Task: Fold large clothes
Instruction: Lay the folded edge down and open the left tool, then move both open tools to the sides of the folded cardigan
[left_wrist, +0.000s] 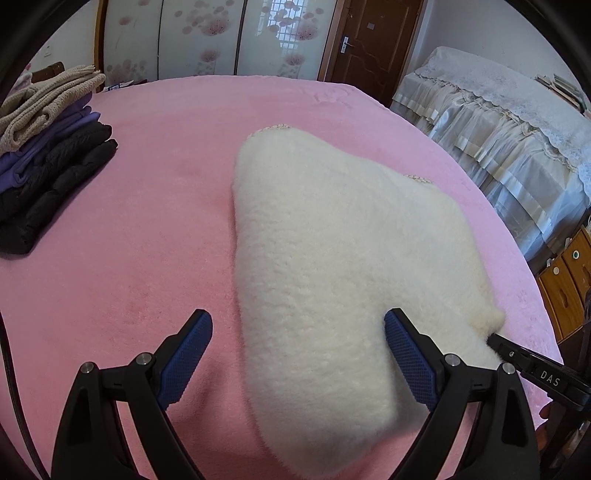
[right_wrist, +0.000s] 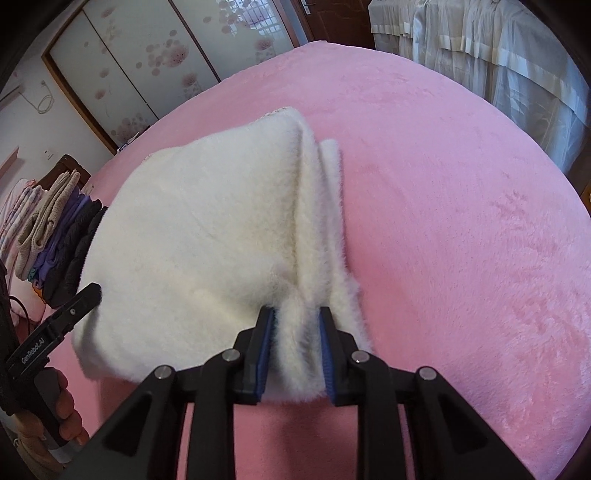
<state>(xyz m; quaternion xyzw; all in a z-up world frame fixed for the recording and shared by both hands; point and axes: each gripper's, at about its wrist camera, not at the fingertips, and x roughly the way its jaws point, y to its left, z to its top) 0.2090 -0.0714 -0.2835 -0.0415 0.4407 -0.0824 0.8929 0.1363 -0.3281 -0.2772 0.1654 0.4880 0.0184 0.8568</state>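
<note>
Left wrist view: left gripper (left_wrist: 298, 326) with jaws wide apart, straddling the near end of the white fleece garment (left_wrist: 332, 258) on the pink bed (left_wrist: 129, 229); garment's lower edge cut off by the frame. Folded clothes stack (left_wrist: 48, 162) at far left, partly cropped.

Right wrist view: right gripper (right_wrist: 297, 325) clamped on bunched fleece folds (right_wrist: 299, 332); underside hidden. Left gripper's tip half buried in pile.

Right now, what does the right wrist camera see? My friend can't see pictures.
The right claw pinches the bunched edge of a fluffy white fleece garment lying on a pink plush bedspread. The left claw reaches the garment's near left corner, and a stack of folded clothes sits far left.
</note>
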